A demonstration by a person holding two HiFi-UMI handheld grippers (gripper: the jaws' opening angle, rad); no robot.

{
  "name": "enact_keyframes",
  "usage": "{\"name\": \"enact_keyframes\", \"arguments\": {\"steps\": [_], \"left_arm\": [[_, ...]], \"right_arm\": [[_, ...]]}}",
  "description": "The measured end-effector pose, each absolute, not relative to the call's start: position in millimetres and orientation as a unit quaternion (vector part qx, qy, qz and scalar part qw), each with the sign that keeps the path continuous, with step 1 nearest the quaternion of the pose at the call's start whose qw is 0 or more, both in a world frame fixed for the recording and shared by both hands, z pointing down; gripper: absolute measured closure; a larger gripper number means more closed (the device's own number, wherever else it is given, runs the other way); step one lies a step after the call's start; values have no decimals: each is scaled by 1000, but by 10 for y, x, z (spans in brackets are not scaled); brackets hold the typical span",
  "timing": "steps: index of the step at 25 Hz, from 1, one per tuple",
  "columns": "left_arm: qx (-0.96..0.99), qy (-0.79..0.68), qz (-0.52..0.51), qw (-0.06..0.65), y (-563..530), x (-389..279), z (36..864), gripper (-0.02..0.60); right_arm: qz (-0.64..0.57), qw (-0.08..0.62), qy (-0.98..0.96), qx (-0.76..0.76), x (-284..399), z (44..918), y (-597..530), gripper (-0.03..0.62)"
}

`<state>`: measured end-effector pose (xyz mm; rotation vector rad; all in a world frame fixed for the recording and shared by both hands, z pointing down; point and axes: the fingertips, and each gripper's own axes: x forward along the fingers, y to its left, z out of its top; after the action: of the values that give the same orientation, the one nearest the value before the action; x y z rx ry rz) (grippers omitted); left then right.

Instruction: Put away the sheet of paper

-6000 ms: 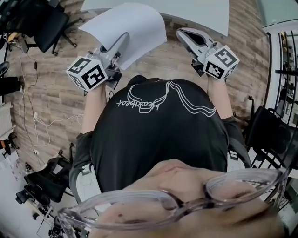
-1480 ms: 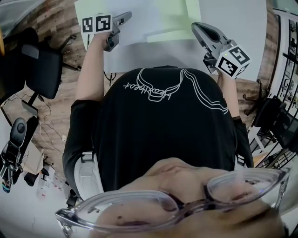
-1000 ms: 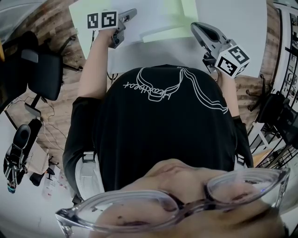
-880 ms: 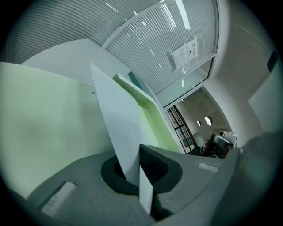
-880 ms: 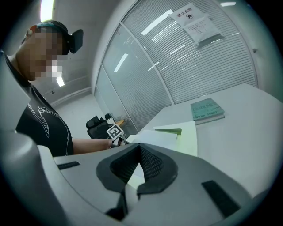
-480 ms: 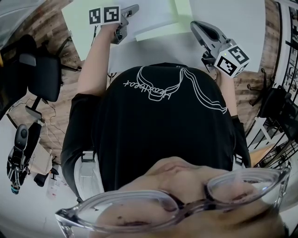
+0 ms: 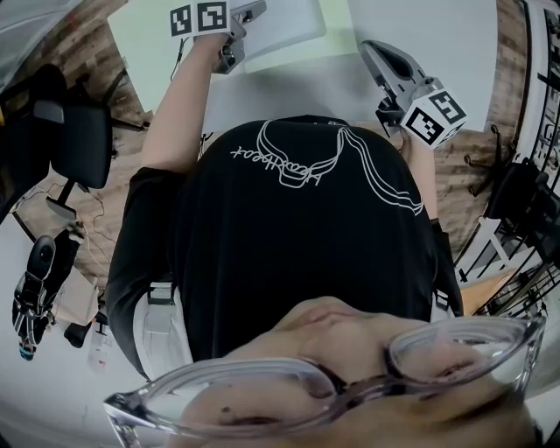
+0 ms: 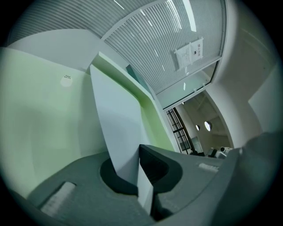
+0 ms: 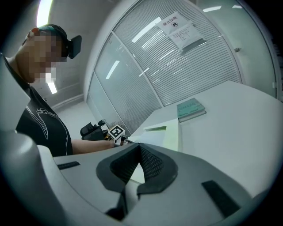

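Observation:
My left gripper [image 7: 249, 10] is shut on one edge of the white sheet of paper [image 7: 284, 26] at the top of the head view. In the left gripper view the paper [image 8: 117, 123] stands edge-on between the closed jaws of that gripper [image 8: 140, 149], above an open pale green folder [image 8: 35, 114]. The folder [image 7: 337, 24] lies on the white table [image 7: 455, 35], and the sheet covers its middle. My right gripper [image 7: 369, 48] hovers to the right with its jaws shut and nothing between them. The right gripper [image 9: 139, 148] faces the folder [image 9: 173, 137] from that side.
A green book [image 9: 191, 109] lies farther back on the table. A black office chair [image 7: 79, 140] stands on the wooden floor at the left. Black racks [image 7: 525, 201] are at the right. The person's torso fills the middle of the head view.
The left gripper has carried the paper farther away over the green folder, toward the top of the head view. The right gripper has hardly shifted in the picture.

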<state>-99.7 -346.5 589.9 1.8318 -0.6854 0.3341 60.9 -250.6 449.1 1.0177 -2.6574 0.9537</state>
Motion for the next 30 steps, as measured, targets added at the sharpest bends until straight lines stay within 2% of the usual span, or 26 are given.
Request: {"name": "enact_keyframes", "arguments": {"steps": [5,7,11,19,23,30], "left_arm": [[779,-300,143,533,-3518,-991,5901,565],[781,-310,148,521,-3523,-1008,5891,470],[786,-333,163,494,-3521,-1058,5870,357],[787,-401,208,421,-3532,-1265,5851,215],[785,-434,230,378,-3547,-1407,5804,184],[798,-462,221,319,-3384,-1618,5470,183]], "right_arm": [[335,52,-876,343,668,4550,-2468,586],[353,35,-870,342,688,4576,-2463,586],[378,7,-860,342,721,4592,-2469,586],[389,-19,-863,323,526,4530,-2422,586],[390,-18,-867,311,445,4523,-2362,586],[378,-15,-875,303,394,4450,-2262,586]]}}
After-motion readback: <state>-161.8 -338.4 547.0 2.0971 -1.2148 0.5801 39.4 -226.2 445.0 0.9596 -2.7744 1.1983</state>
